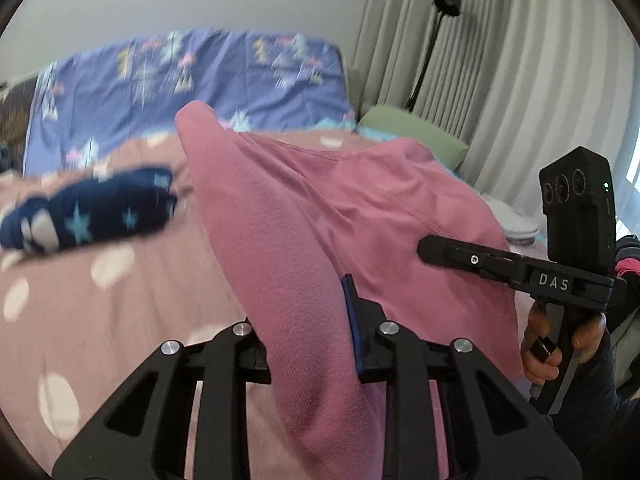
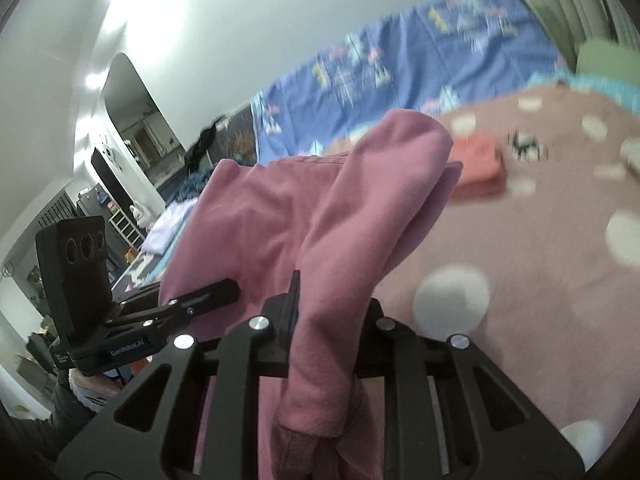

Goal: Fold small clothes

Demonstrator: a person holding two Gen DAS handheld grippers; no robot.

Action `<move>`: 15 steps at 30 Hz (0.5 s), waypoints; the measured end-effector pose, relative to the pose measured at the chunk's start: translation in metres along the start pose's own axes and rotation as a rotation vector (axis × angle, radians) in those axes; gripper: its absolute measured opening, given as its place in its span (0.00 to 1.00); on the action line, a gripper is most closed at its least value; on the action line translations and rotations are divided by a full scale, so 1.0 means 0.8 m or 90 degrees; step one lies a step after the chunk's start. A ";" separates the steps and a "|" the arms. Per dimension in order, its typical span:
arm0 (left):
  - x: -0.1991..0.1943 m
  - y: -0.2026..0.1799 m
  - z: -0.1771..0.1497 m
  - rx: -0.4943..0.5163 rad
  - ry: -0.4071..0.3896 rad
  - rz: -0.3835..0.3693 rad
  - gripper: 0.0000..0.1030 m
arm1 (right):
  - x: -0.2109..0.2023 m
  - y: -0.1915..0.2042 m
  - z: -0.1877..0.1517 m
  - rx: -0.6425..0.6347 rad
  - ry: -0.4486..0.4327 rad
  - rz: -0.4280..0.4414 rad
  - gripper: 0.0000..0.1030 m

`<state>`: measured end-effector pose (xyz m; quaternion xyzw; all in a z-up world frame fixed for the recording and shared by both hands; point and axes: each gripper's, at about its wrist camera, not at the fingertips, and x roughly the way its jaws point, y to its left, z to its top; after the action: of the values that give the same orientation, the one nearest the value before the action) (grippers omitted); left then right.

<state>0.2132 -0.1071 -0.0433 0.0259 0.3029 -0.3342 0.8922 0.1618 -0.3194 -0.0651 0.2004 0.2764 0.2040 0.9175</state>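
A pink garment hangs lifted above the bed, stretched between both grippers. In the left wrist view my left gripper is shut on one bunched edge of it, the blue pad pressing the cloth. The right gripper reaches in from the right, held by a hand, its fingertips against the garment's far side. In the right wrist view my right gripper is shut on a folded strip of the same pink garment, which drapes down between the fingers. The left gripper shows at the left, its tips at the cloth's edge.
The bed has a dusty-pink spotted cover. A navy star-patterned piece lies on it at the left, a folded orange-red cloth farther off. A blue patterned sheet, green pillow and curtains lie beyond.
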 end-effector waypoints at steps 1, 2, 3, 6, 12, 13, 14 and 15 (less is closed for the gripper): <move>-0.003 -0.006 0.009 0.011 -0.013 -0.001 0.25 | -0.011 0.004 0.008 -0.010 -0.021 -0.003 0.18; -0.005 -0.011 0.017 0.021 -0.024 -0.001 0.25 | -0.018 0.005 0.013 -0.015 -0.033 -0.003 0.18; -0.005 -0.016 0.022 0.027 -0.030 0.000 0.25 | -0.025 0.007 0.020 -0.020 -0.046 -0.005 0.18; -0.005 -0.025 0.043 0.046 -0.048 -0.001 0.25 | -0.037 0.010 0.036 -0.035 -0.069 -0.016 0.18; 0.020 -0.041 0.102 0.104 -0.055 0.029 0.25 | -0.036 0.000 0.089 -0.067 -0.092 -0.051 0.18; 0.030 -0.042 0.118 0.119 -0.057 0.042 0.25 | -0.032 -0.002 0.098 -0.074 -0.091 -0.057 0.18; 0.035 -0.043 0.127 0.126 -0.058 0.049 0.25 | -0.023 -0.007 0.112 -0.078 -0.089 -0.066 0.18; 0.040 -0.042 0.134 0.130 -0.059 0.052 0.25 | -0.019 -0.010 0.119 -0.080 -0.086 -0.070 0.18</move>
<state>0.2675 -0.1786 0.0313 0.1134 0.2244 -0.3271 0.9109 0.2088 -0.3576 0.0107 0.1403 0.2110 0.1564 0.9546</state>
